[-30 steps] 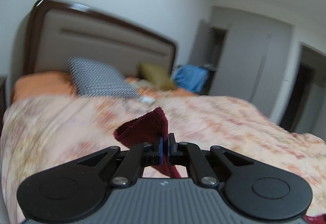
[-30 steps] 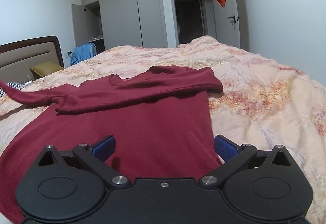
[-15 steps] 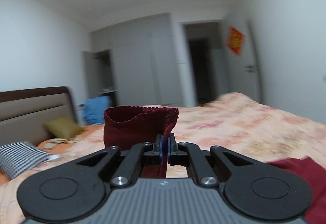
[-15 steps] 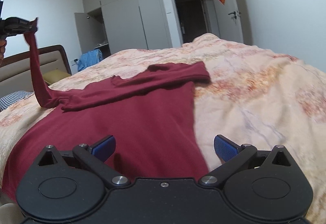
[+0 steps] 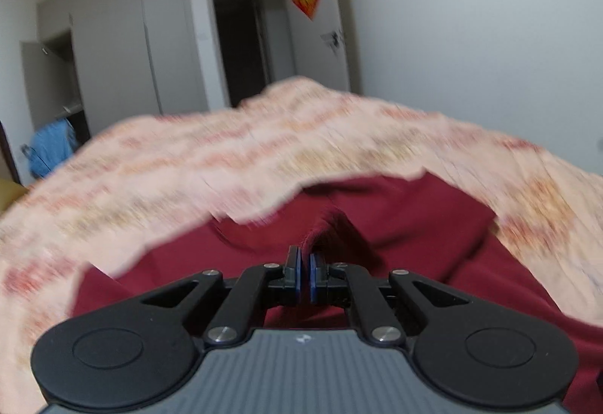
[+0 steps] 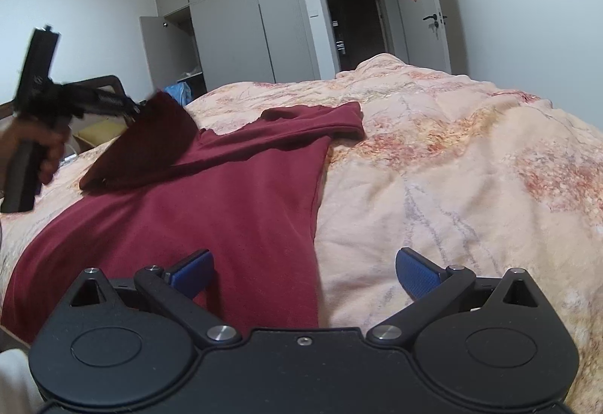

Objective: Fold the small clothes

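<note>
A dark red long-sleeved top [image 6: 226, 210] lies spread on the bed, its far sleeve folded across near the collar. My left gripper [image 5: 303, 276] is shut on the near sleeve's cuff [image 5: 328, 229] and holds it above the top's chest. It also shows in the right wrist view [image 6: 132, 110], with the lifted sleeve [image 6: 150, 142] slanting over the top's left shoulder. My right gripper [image 6: 303, 272] is open and empty, low over the top's right hem edge.
The bed is covered by a peach floral quilt [image 6: 452, 169]. A grey wardrobe [image 6: 245, 25] with one open door, a dark doorway [image 6: 354, 22] and a blue garment [image 5: 51, 150] are beyond. A mustard pillow [image 6: 96, 131] lies by the headboard.
My left gripper has swung the red sleeve from the headboard side up and across to the right, over the top's body. My right gripper has stayed open near the hem.
</note>
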`<state>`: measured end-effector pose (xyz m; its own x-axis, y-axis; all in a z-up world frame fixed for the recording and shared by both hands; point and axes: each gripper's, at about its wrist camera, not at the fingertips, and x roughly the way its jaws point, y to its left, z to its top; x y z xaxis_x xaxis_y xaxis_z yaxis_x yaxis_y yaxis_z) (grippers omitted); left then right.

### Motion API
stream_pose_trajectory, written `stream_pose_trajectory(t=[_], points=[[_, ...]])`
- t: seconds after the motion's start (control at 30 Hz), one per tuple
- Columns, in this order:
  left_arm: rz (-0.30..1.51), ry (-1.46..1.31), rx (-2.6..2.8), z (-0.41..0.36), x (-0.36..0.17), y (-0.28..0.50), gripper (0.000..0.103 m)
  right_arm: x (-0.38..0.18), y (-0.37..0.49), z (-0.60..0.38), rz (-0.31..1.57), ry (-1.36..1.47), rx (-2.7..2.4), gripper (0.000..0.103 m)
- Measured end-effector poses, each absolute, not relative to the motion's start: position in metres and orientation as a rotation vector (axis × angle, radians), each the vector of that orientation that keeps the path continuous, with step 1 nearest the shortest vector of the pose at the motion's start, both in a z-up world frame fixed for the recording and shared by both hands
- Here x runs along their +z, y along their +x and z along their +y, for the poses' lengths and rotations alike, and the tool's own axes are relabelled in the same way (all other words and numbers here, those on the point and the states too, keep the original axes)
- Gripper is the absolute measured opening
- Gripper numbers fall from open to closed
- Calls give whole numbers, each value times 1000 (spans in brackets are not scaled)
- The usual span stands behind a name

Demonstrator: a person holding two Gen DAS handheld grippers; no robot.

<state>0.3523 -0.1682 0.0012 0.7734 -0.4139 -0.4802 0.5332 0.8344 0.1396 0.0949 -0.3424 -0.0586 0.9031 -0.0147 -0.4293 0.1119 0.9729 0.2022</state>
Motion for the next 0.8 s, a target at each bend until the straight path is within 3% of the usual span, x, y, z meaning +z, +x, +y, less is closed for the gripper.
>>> stream_pose_trajectory(t=[0.2,0.3,0.37,0.5,0.57,0.8], points=[[551,237,-569,-158,-22,347,7,-56,95,-343,450,215,-62,103],[585,218,-604,-149,-25,342,25,-55,97,-342,454,210,-67,103],[594,216,-624,-144,-26,337,47,-54,97,-341,456,207,-71,103],[615,229,-667,-134,-28,324,54,-49,99,-339,447,196,-84,103],[623,228,-678,-126,-28,317,67,-45,99,-338,436,189,-88,103],[636,197,-629,-93,-27,300,87,-30,114,-326,413,144,-64,103]])
